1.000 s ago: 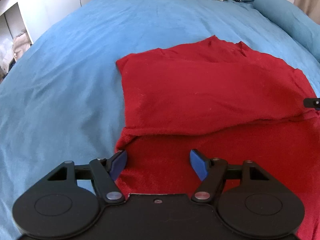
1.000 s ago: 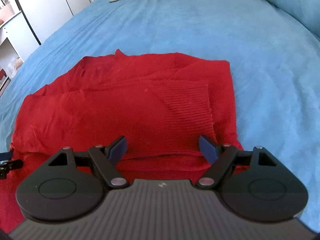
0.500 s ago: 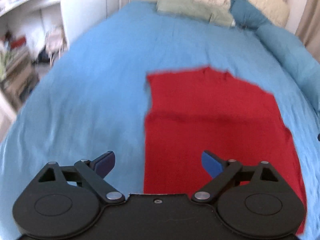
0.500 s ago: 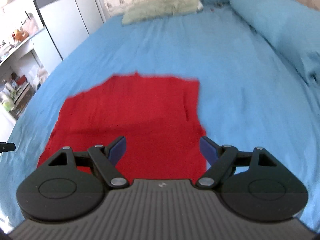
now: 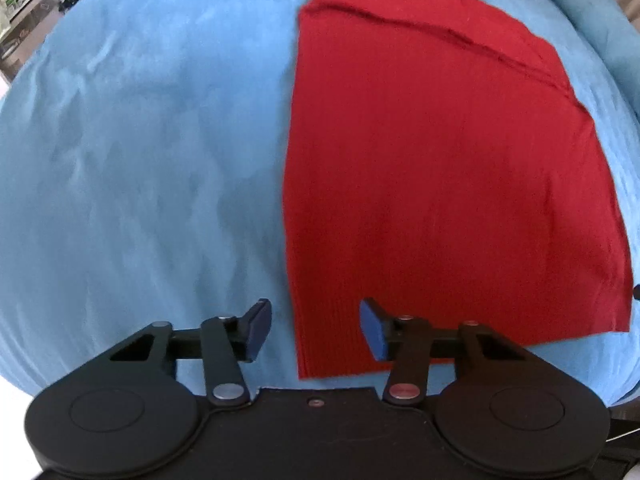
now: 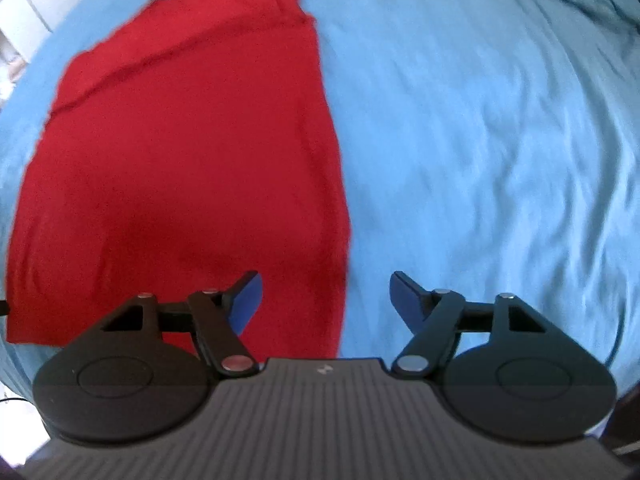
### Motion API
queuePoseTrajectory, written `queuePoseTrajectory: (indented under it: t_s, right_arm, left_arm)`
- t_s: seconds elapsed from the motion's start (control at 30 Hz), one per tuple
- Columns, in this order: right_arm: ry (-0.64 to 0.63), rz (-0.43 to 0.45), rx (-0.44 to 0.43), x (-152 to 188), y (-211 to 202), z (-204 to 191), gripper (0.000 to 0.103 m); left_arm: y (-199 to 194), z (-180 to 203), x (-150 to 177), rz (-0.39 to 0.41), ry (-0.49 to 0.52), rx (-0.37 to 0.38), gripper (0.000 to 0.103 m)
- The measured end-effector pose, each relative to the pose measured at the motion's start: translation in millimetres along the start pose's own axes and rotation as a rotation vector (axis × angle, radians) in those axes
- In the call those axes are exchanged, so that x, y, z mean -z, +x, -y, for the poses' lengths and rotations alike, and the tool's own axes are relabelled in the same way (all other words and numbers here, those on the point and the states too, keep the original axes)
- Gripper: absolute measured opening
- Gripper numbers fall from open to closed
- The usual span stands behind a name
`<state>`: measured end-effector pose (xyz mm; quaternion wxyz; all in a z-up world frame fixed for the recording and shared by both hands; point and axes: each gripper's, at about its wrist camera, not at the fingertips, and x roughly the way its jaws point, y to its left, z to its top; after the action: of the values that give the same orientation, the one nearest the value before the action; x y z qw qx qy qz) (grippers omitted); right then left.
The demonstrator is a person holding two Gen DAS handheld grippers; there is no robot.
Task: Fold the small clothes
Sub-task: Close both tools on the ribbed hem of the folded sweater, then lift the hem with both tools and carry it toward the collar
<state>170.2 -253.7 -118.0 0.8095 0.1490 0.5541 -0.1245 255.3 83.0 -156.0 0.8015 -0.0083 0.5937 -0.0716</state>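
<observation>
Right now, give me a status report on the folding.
Left gripper open, right gripper open, both empty. Red garment flat on blue bedspread. Nothing in the way.

The left tongs (image 5: 316, 330) are held wide apart, and nothing is gripped between the blue pads (image 5: 373, 330). They are pointed forward and tilted downward, and the black linkages are spread to either side of the body. The right tongs (image 6: 326, 302) are likewise held wide apart, with nothing between the pads (image 6: 249, 300), and are angled downward. In the right wrist view some motion blur is seen. No hand or arm is seen in either view.
</observation>
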Motion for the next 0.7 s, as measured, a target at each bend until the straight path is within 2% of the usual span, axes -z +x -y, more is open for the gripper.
queuePoseTrajectory:
  t_s: [0.1, 0.2, 0.43, 0.47, 0.5, 0.53, 0.57, 0.6, 0.63, 0.7]
  right_arm:
    - [0.022, -0.039, 0.003, 10.7, 4.4, 1.9, 0.079]
    - [0.043, -0.065, 0.0, 17.2, 9.6, 4.4, 0.076]
    - [0.086, -0.098, -0.053, 22.2, 16.4, 5.0, 0.054]
    - [0.078, -0.102, -0.056, 21.4, 17.9, 3.9, 0.053]
    - [0.066, -0.106, -0.054, 21.2, 19.4, 2.5, 0.051]
    - [0.054, -0.109, -0.052, 21.1, 19.5, 0.8, 0.044]
    - [0.045, -0.113, -0.053, 20.6, 19.6, -0.1, 0.033]
    - [0.041, -0.118, -0.06, 19.7, 19.2, 0.0, 0.028]
    - [0.044, -0.122, -0.069, 18.1, 17.9, 0.3, 0.024]
    - [0.042, -0.12, -0.08, 13.0, 12.6, 0.6, 0.024]
  left_arm:
    - [7.7, 2.4, 12.3, -0.019, -0.005, -0.005, 0.036]
    - [9.7, 5.6, 19.5, -0.017, 0.001, -0.005, 0.028]
    - [16.9, 2.4, 16.3, -0.028, 0.006, -0.006, 0.018]
    - [18.3, 2.1, 15.7, -0.029, 0.007, -0.006, 0.012]
    - [19.4, 2.9, 16.2, -0.031, 0.009, -0.007, 0.01]
    - [19.9, 4.3, 16.9, -0.033, 0.009, -0.008, 0.009]
    - [20.3, 5.0, 16.2, -0.036, 0.007, -0.008, 0.007]
    - [18.4, 7.9, 16.2, -0.038, 0.006, -0.008, 0.006]
    - [16.4, 8.8, 15.7, -0.039, 0.008, -0.01, 0.006]
    - [11.4, 9.8, 13.8, -0.042, 0.014, -0.02, 0.005]
